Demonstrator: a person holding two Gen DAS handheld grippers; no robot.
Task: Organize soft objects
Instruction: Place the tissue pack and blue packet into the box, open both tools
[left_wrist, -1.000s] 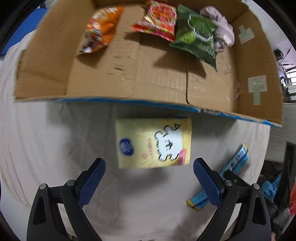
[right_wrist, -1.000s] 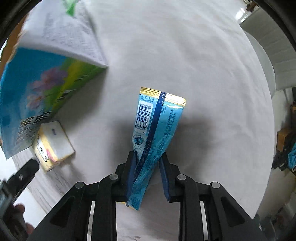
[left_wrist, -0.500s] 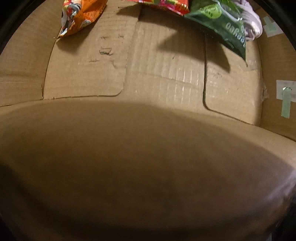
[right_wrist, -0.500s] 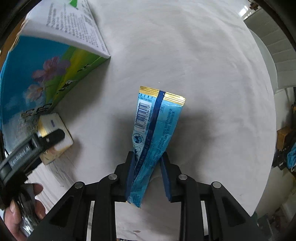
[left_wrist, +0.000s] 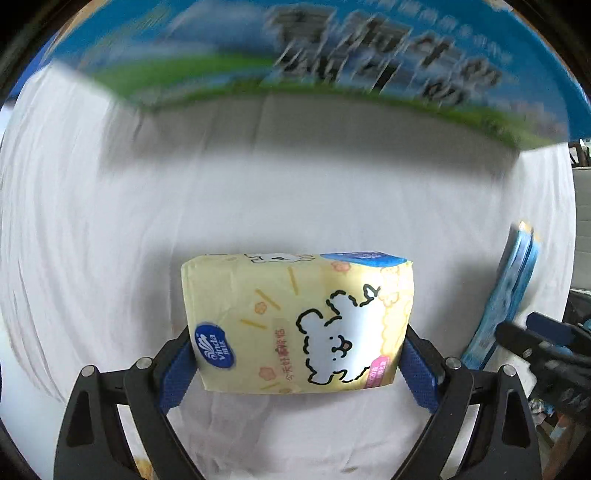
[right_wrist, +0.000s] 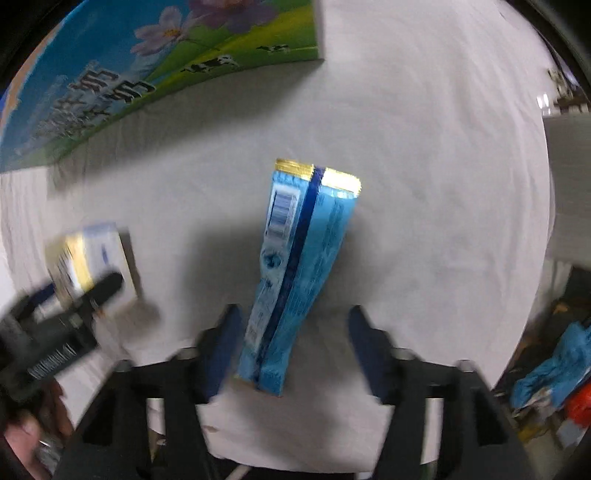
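Note:
My left gripper (left_wrist: 295, 365) is shut on a yellow tissue pack (left_wrist: 295, 321) with a white cartoon sheep, its blue pads pressed against both sides. The pack also shows blurred in the right wrist view (right_wrist: 88, 258). My right gripper (right_wrist: 291, 343) is open, its fingers apart on either side of a blue snack packet (right_wrist: 299, 273) with gold end seal that lies on the white cloth. The packet also shows at the right edge of the left wrist view (left_wrist: 509, 295).
A cardboard box with a blue and green printed side (left_wrist: 332, 59) stands at the back of the white-clothed table (left_wrist: 92, 221); it also shows in the right wrist view (right_wrist: 122, 77). Clutter (right_wrist: 557, 362) lies beyond the table's right edge.
My left gripper has come back from over the box and closed on the tissue pack. My right gripper has opened and let go of the blue packet.

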